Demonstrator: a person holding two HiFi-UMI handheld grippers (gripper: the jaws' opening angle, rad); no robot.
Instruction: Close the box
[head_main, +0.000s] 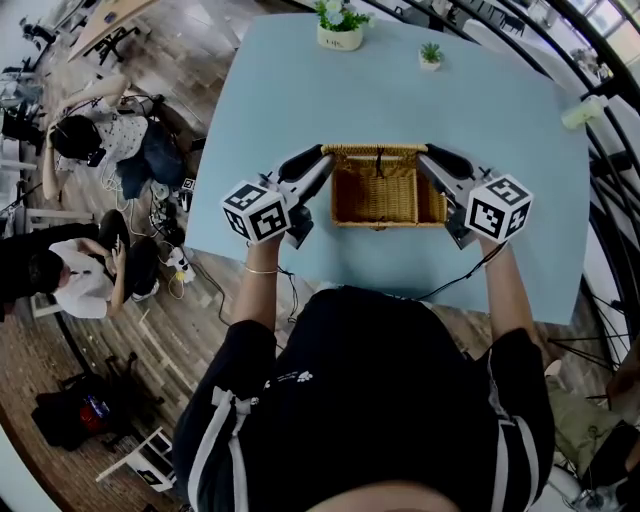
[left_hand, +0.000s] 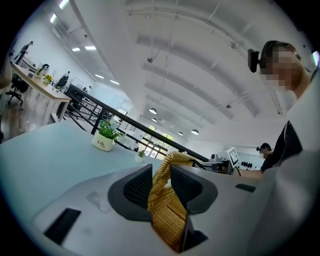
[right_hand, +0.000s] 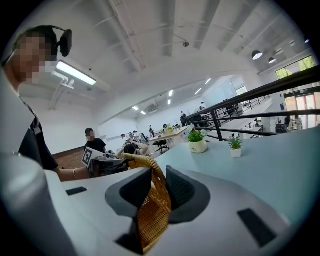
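Golden woven box (head_main: 385, 196), pale-blue table (head_main: 400, 100).

In the head view, the person's body (head_main: 370, 400) covers the table's (head_main: 300, 90) near edge at lower centre. The left gripper (left_hand: 161, 175) and right gripper (right_hand: 157, 177) each hide most of the basket (left_hand: 167, 215) in their own views. Only a wicker strip shows, perhaps its lid. The distant people (right_hand: 152, 130) at mid-frame are too small to make out.

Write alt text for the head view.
Seen from above, a person at a pale blue table clamps the left gripper and right gripper on the ends of the raised lid of an open wicker box. Two small potted plants stand at the table's far edge.
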